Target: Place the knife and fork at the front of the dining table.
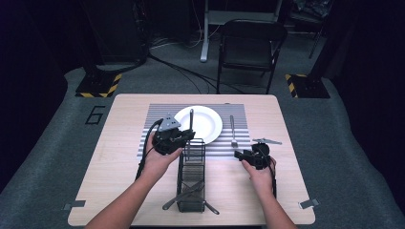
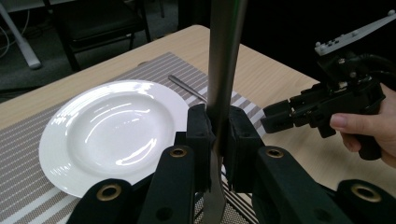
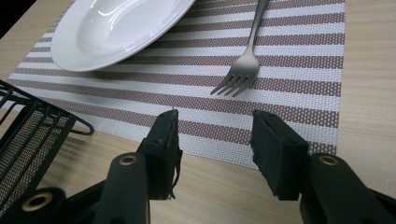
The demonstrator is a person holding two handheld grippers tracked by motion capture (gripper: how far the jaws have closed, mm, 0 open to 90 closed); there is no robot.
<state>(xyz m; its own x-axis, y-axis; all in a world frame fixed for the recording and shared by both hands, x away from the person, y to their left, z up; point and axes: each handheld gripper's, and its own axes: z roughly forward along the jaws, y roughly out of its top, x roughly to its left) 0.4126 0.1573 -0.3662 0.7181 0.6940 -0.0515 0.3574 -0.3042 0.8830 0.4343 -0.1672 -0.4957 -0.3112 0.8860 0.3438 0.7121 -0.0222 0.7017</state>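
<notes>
Room: dark, grey carpet floor (image 1: 52, 143) with cables, a black folding chair (image 1: 250, 45) behind the surface, yellow-and-black striped stand bases at either far corner.

Surface (image 1: 119, 157): light wood, rectangular, tape tabs at the near corners.

Placemat (image 1: 239, 152): striped grey and white, lying across the far half of the surface.

Plate (image 1: 205, 121): white, round, on the placemat.

Rack (image 1: 191, 183): black wire cutlery holder, near middle of the surface, with utensils lying in its near end.

Left hand-held gripper (image 1: 187, 136): above the rack's far end beside the plate, jaws pressed together on the handle of a metal utensil (image 2: 224, 60), which stands upright.

Right hand-held gripper (image 1: 239, 154): at the placemat's near right edge, jaws spread, nothing between them.

Fork (image 1: 233, 130): on the placemat right of the plate, tines toward the person.
</notes>
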